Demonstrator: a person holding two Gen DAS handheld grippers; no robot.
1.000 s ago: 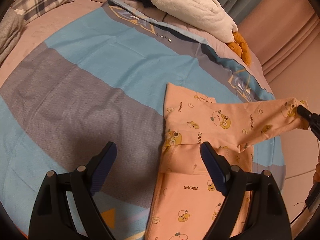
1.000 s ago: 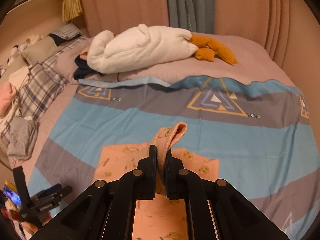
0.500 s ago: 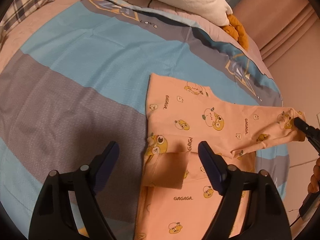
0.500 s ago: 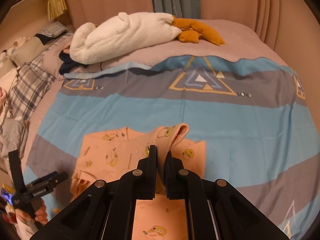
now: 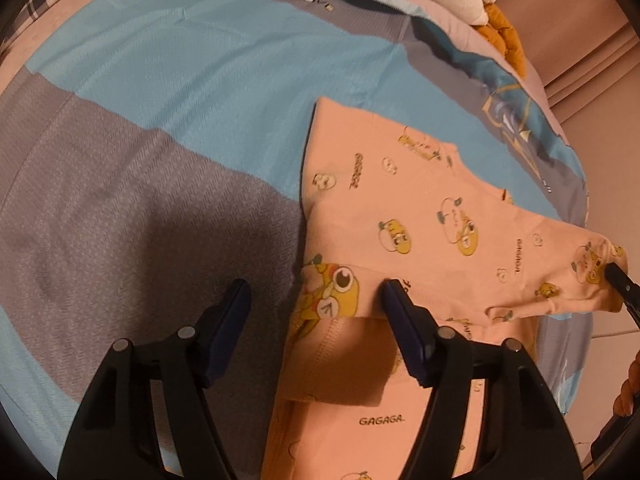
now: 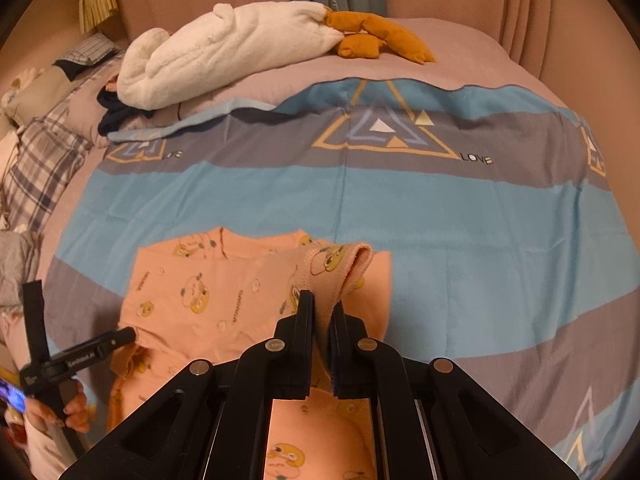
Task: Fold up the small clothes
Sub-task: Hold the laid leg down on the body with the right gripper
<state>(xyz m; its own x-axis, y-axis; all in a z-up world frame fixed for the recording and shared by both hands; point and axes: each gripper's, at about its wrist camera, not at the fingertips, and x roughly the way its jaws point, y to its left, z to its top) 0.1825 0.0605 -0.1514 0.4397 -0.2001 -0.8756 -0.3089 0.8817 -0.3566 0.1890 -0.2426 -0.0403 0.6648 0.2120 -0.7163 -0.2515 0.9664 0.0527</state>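
Both grippers sit lower over the bed than a second earlier; the peach garment fills more of each view.

Item 1: peach garment (image 5: 404,216), small, printed with yellow cartoon figures and "GAGAGA" lettering. Lies on the striped blue-and-grey bedspread (image 5: 168,92), partly folded, one sleeve stretched out sideways.

Item 2: right gripper (image 6: 322,320). Jaws nearly together, pinching the ribbed cuff (image 6: 340,264) of the sleeve, which loops up above the fingertips.

Item 3: left gripper (image 5: 316,296). Jaws apart and closing; the garment's folded edge with a large yellow print lies between them, pads not pressing it. A person's hand (image 6: 68,408) holds its handle.

Item 4: white plush bundle (image 6: 224,48) with orange stuffed toy (image 6: 376,38), at the far end of the bed, well apart from the garment.

Item 5: plaid bedding (image 6: 40,160), left edge.
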